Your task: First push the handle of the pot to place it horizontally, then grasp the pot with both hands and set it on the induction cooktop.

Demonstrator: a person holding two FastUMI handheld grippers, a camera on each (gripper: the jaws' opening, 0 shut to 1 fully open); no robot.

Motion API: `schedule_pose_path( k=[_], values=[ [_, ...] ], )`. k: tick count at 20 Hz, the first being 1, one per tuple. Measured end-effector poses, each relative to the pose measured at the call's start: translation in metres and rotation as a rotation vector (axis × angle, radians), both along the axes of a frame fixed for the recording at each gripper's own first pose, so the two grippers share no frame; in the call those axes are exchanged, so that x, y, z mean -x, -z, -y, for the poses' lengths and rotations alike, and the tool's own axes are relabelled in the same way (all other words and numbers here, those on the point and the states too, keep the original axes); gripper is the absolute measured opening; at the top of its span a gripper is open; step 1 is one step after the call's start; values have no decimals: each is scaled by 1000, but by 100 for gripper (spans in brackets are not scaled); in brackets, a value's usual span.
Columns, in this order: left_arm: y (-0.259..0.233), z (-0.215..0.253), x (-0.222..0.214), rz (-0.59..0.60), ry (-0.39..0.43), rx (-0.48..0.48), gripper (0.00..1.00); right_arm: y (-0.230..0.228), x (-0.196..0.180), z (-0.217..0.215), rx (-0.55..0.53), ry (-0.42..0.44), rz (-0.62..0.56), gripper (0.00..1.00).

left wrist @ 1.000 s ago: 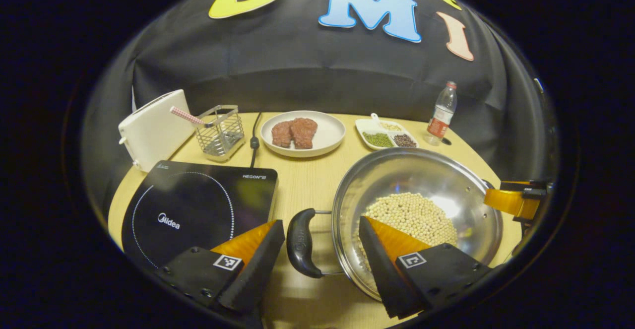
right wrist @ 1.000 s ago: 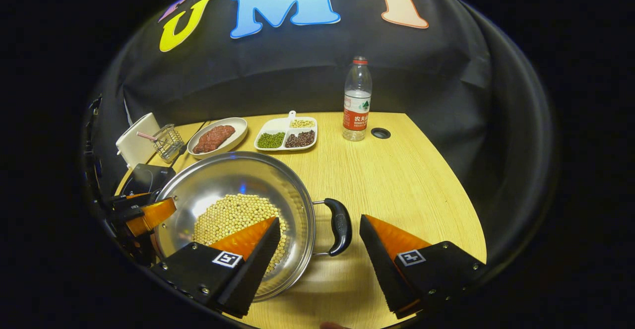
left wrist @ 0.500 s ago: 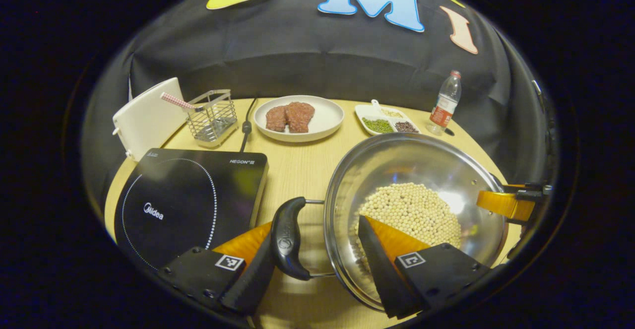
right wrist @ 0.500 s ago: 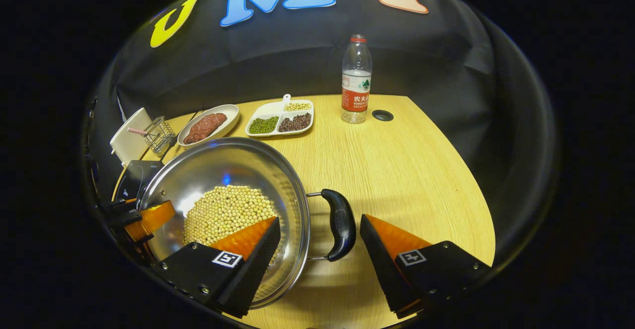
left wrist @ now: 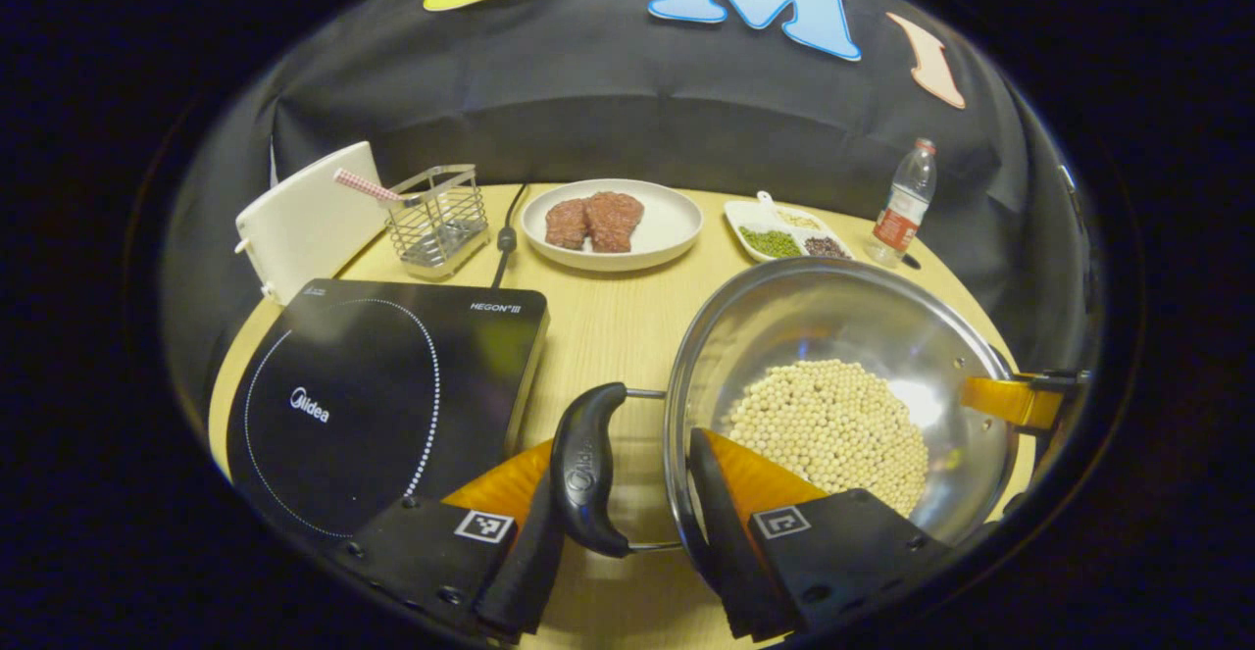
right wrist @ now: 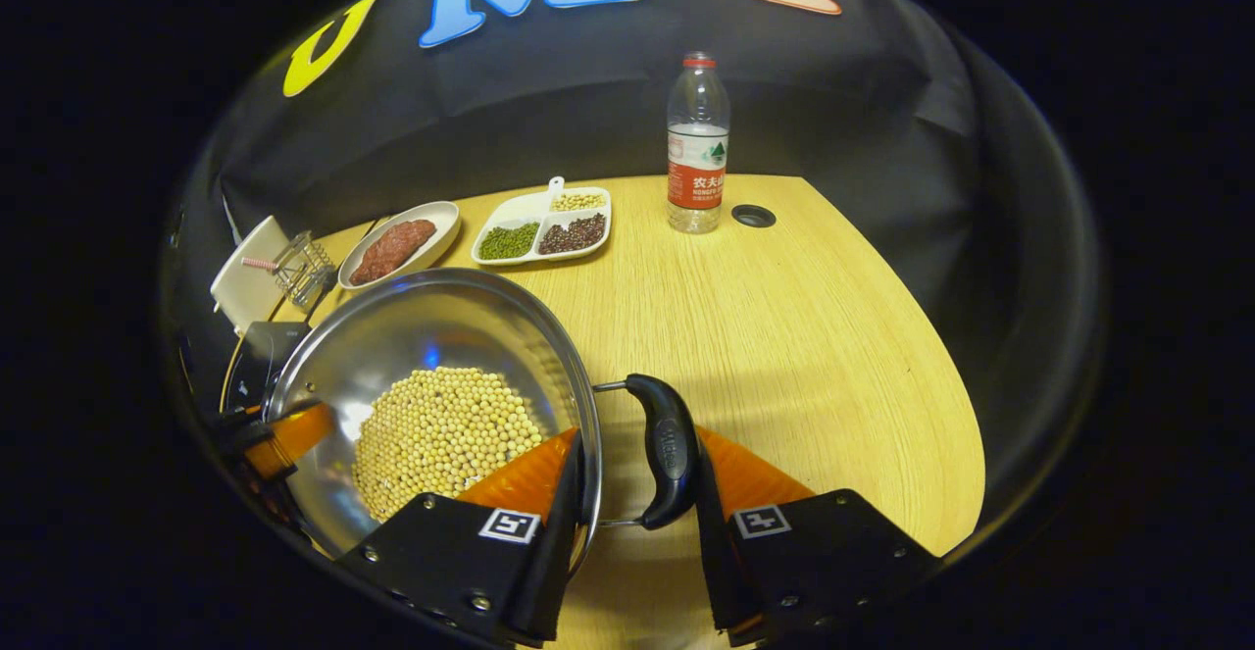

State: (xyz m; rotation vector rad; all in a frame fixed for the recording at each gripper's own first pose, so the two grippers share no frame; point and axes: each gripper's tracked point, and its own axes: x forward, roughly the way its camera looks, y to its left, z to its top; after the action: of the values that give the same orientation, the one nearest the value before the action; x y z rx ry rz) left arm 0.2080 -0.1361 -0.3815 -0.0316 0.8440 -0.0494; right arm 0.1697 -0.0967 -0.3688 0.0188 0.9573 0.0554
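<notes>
**Grippers closing on both pot handles, cooktop off to the left**

Left gripper (left wrist: 618, 542) has its jaws drawn narrow around the pot's left handle (left wrist: 585, 469): one finger sits against the outer face of the black grip, the other lies over the rim on the pot side. Whether both pads truly press on the grip cannot be told. Right gripper (right wrist: 637, 523) mirrors this on the right handle (right wrist: 667, 451), one finger just outside the grip and the other at the rim, jaws equally narrow.

The pot (left wrist: 843, 336), a wide steel pan holding a heap of pale beans (left wrist: 833, 429), rests on the wooden table (right wrist: 814, 336) between the two grippers. Both handles stick out level from the rim, so the handle-pushing step looks done and the two-handed grasp is the step in hand.

The relation that matters: the cooktop (left wrist: 373, 385) lies to the left of the pot, just beside the left handle, with a strip of bare table between them. The line through the two handles points roughly at the cooktop, so the carry would run sideways along it, left gripper leading and nearer the goal. The pot must clear the cooktop's raised edge; uneven lift could tip the beans toward one side.
</notes>
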Motion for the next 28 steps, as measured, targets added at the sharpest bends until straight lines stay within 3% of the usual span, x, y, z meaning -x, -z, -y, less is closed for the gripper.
schedule_pose_path(
  k=[3, 5, 6, 7, 11, 12, 13, 17, 20, 24, 28],
  values=[
    [-3, 1, -3, 15, -7, 0, 70, -2, 3, 0, -2, -8, -3, 45],
    [-3, 0, -1, 18, -21, 9, 65, -4, 1, 0, -4, -10, 0, 45],
    [-4, 1, 0, 22, -26, 8, 68, -4, 2, 0, -9, -11, -7, 45],
    [-7, 2, 0, 31, -29, 7, 65, -5, 2, 0, -16, -7, -4, 45],
    [-33, 5, 1, 77, -30, -5, 68, -20, 4, 4, -41, -5, 23, 45],
    [-39, 6, 3, 84, -33, -7, 64, -24, 4, 4, -44, -5, 29, 44],
    [-43, 7, 4, 90, -34, -7, 68, -28, 4, 5, -45, -7, 33, 44],
    [-57, 9, 14, 94, -53, -8, 65, -43, 13, 9, -47, -16, 36, 44],
    [-66, 8, 28, 99, -72, -3, 68, -55, 22, 7, -38, -37, 49, 44],
    [-80, -3, 40, 114, -74, -2, 65, -70, 31, -2, -32, -36, 69, 44],
    [-93, -27, 40, 129, -55, 3, 68, -82, 38, -26, -27, -19, 79, 44]
  ],
)
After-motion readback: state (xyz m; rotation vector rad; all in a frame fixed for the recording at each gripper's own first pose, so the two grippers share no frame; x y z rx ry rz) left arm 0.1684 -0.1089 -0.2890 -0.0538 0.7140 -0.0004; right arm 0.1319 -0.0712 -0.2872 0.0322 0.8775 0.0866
